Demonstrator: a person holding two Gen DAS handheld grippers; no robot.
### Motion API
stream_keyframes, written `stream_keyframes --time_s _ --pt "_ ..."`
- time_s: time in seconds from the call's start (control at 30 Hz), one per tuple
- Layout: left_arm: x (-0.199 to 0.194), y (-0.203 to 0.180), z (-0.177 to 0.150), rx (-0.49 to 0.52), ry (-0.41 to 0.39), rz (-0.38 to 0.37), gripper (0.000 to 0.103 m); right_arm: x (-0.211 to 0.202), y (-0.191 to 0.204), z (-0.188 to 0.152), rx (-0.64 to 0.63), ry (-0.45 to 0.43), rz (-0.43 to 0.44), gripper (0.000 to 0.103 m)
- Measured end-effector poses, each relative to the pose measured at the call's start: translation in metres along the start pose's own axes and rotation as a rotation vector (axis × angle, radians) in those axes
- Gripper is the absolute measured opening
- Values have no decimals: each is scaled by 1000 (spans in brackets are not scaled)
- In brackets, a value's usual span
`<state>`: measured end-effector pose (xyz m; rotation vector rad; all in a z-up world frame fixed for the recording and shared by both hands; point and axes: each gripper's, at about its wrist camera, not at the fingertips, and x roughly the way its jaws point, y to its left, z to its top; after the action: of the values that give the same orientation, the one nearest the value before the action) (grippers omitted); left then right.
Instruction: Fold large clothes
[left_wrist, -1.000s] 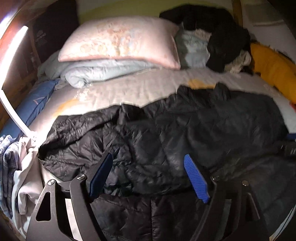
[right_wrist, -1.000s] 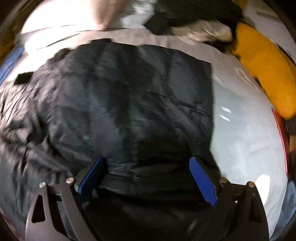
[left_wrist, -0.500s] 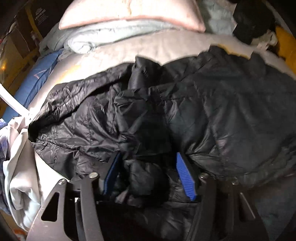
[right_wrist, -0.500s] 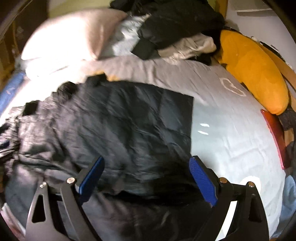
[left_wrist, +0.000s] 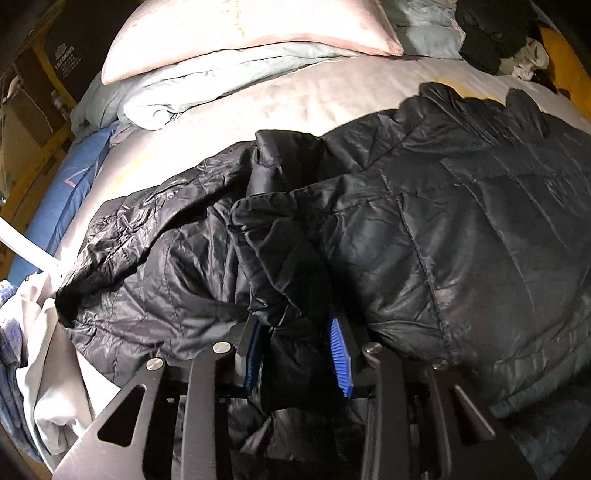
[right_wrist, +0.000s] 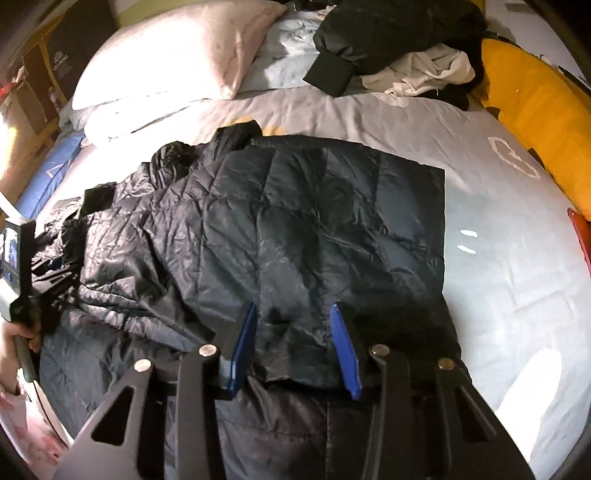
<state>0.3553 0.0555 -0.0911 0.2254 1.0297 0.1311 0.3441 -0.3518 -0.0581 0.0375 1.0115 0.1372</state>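
Both claws have just been closing, and the left claw (left_wrist: 299, 354) has dropped down onto the bunched near edge of the jacket (left_wrist: 424, 229), where a second ago it hung above it with its jaws spread. Now its blue pads (left_wrist: 340, 358) pinch a thick puff of black fabric between them. Over on the other side, the right claw (right_wrist: 293, 350) has narrowed too and grips a fold of the near hem. The jacket lies across the middle of the bed (right_wrist: 498, 258), its right half flat and square, its left half rumpled with a sleeve (left_wrist: 147, 236) trailing off toward the edge. By my reckoning the folding has barely begun: both grips are just taken, no clean fold shows yet, and the sleeve still needs tucking in.
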Motion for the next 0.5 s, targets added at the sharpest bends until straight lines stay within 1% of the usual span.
stream_keyframes --time_s 0.1,0.2,0.3,0.37,0.43,0.47,0.5 --pt "3 2 4 -2 -25 3 32 19 -4 3 4 47 -76 39" --pt "-2 1 3 0 -49 12 31 35 -13 9 19 72 -144 39" --pt "-9 14 7 -37 -70 1 29 32 -22 15 94 65 -130 39" --pt "-18 29 9 -88 -86 -31 29 24 -22 16 103 39 -132 39" --pt "-30 47 12 -140 -103 -93 29 12 -17 15 73 -6 -155 41" --pt "-38 55 12 -162 -118 -129 23 4 -15 13 59 -31 -159 41" --pt "-49 64 12 -182 -143 -157 21 -1 -14 14 54 -45 -156 41"
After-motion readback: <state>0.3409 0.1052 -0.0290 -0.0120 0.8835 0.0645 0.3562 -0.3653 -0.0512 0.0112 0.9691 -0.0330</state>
